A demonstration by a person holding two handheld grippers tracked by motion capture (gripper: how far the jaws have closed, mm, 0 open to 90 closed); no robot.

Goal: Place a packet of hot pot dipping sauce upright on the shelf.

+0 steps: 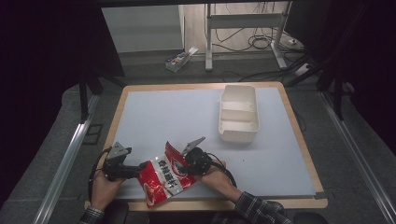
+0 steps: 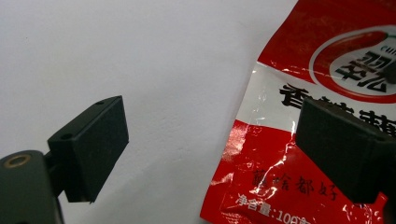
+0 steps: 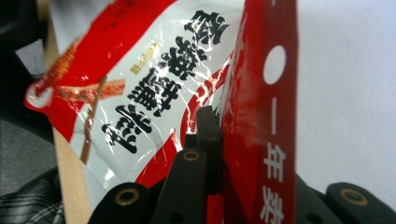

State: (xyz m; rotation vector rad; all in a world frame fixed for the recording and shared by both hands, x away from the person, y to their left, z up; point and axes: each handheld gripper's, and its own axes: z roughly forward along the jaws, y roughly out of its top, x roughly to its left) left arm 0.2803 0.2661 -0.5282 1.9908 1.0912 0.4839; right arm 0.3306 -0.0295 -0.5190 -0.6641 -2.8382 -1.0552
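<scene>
The red and white snack bag (image 1: 163, 179) sits at the near edge of the surface (image 1: 187, 112), partly hanging past it, and the right claw (image 1: 189, 161) has it pinched along the red top seal, jaws pressed together on the film, so the upper edge stands lifted off the surface. That grip looks meant to steady the bag. The left claw (image 1: 135, 170) comes in from the left with its jaws spread wide, one on each side of the bag's left edge; whether either pad touches the film I can't quite make out. The white divided container (image 1: 238, 113) waits well apart, far right, likely where the bag is headed.
</scene>
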